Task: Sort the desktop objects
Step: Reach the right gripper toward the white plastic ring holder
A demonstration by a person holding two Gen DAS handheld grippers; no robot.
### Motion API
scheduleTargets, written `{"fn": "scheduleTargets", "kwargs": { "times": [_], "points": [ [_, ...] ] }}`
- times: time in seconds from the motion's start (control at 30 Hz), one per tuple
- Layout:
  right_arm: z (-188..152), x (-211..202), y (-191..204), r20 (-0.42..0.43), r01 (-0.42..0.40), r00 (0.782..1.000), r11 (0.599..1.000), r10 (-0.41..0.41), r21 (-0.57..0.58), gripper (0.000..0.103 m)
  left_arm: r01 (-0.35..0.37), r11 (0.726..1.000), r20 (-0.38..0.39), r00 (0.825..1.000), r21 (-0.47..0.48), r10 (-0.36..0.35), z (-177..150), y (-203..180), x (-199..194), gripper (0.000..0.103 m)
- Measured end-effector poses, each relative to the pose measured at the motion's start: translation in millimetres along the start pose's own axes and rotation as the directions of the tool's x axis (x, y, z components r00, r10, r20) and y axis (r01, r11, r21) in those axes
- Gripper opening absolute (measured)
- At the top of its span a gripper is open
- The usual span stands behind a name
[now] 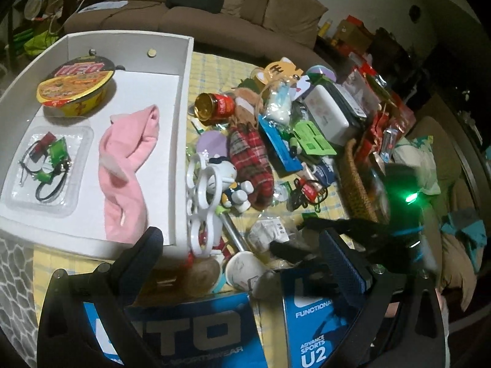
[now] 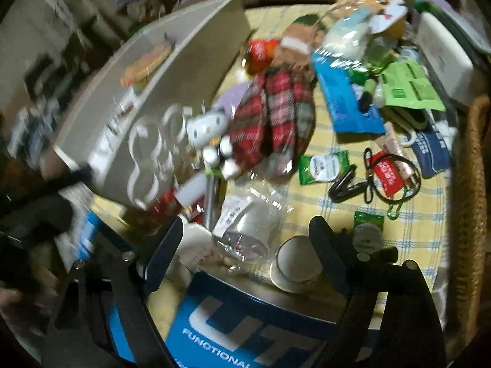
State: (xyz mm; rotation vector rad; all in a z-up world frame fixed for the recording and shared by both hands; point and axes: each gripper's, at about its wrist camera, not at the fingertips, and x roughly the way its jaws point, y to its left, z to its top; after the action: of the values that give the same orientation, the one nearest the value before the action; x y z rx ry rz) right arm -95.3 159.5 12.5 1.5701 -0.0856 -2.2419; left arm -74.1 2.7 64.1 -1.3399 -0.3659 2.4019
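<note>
- We see white box (image 1: pixel 129 40), far left, w/ noodle bowl (image 1: pixel 76 86) & pink cloth (image 1: pixel 129 159) inside.
- Our left gripper (image 1: pixel 242 245): jaws apart, empty, over clutter just right of box.
- Our right gripper (image 2: pixel 245 239): jaws apart, plastic-wrapped white roll (image 2: pixel 248 230) between fingers, pads not touching.

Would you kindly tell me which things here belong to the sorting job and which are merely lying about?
Part of the job:
- white box, already holding noodle bowl, pink cloth
- plaid pouch
- red can
- cat figurine
- wrapped cup

Just lying about:
- brown sofa
- wicker basket
</note>
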Motion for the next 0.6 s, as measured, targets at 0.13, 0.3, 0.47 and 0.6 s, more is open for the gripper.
{"fn": "scheduleTargets", "kwargs": {
  "times": [0.13,0.3,0.47,0.6],
  "points": [
    [0.2,18.3,17.7,-0.003,0.146,0.989,0.986,-0.146,-0.083,0.084,0.011,1.000,-0.001,1.000,-0.012,-0.011,-0.6,4.9,-1.5,0.103],
    [1.3,15.0,20.1,0.003,0.163,0.987,0.982,-0.163,-0.098,0.046,0.017,1.000,-0.007,1.000,-0.020,-0.017,-0.7,8.1,0.5,0.103],
    [0.7,3.6,4.2,0.016,0.064,0.998,0.997,-0.064,-0.036,0.040,0.022,1.000,-0.007,1.000,-0.020,-0.022,-1.1,7.4,2.1,0.103],
    [0.2,-12.4,-10.5,0.025,-0.010,1.000,1.000,0.009,0.023,0.044,0.044,0.998,0.001,0.999,-0.046,-0.044,2.9,10.8,1.4,0.103]
  ]
}}
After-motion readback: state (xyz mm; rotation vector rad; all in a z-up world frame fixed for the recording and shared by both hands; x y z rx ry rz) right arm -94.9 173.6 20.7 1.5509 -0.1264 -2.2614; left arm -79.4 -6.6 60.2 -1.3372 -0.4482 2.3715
